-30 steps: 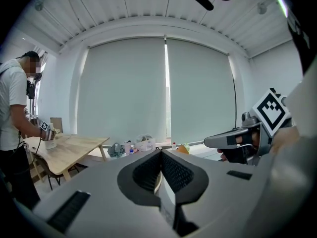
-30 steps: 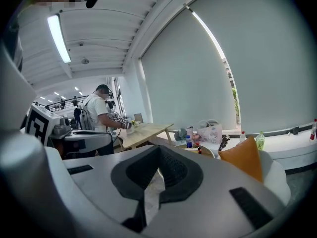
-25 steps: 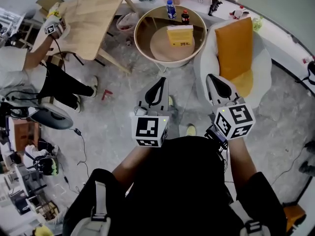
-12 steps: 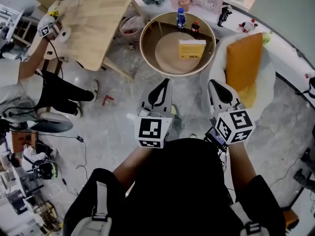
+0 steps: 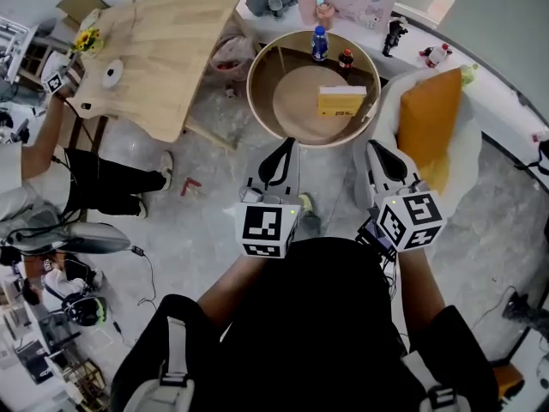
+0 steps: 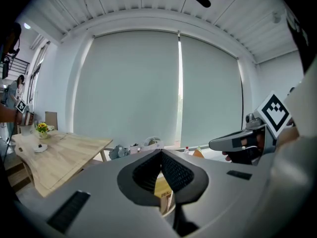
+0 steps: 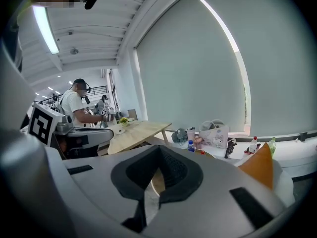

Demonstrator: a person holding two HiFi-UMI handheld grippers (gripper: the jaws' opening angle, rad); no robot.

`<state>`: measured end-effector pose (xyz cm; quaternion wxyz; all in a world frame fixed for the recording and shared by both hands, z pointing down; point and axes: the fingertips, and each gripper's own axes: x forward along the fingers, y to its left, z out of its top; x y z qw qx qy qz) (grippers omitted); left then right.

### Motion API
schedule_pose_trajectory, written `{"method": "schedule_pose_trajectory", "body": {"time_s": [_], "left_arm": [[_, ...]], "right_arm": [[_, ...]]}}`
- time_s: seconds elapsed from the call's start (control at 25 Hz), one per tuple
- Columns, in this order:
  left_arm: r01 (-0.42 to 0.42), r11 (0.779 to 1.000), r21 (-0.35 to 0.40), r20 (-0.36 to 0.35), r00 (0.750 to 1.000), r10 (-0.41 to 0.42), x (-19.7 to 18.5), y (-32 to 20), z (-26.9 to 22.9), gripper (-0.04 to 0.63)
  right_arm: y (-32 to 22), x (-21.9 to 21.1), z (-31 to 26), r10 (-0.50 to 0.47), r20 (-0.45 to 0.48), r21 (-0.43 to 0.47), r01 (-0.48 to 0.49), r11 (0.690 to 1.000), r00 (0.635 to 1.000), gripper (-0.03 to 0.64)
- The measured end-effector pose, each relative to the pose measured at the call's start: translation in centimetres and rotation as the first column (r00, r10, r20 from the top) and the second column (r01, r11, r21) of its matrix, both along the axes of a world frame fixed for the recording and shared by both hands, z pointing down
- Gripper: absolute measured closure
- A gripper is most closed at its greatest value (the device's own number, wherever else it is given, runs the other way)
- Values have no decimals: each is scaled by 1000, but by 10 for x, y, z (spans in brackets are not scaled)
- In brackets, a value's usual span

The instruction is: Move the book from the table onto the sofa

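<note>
Book [image 5: 341,101]: lies flat on round table [image 5: 257,75], not yet on sofa [image 5: 467,144].
Left gripper [image 5: 279,155]: jaws together, empty, short of table.
Right gripper [image 5: 383,157]: jaws together, empty.
Progress: nothing done; grasp, carry and placement all remain.

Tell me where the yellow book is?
In the head view, the book lies at the right of the round table, near two bottles, left of the orange cushion.
</note>
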<state>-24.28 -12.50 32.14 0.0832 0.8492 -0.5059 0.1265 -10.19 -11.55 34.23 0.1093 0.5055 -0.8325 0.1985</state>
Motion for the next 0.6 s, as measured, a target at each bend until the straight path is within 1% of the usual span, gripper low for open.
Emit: {"method": "schedule_pose_trajectory", "body": {"time_s": [0.36,0.6], "left_arm": [[-30,1000,0,-8,1000,30,-23,-34,7,586],[-55,998,8,-8,998,55,-29,-52,9,586]], "right_arm": [[-34,-7,0,55,-26,18,-54,998,998,608],[-48,-13,-2,73,-38,31,-71,997,997,609]]}}
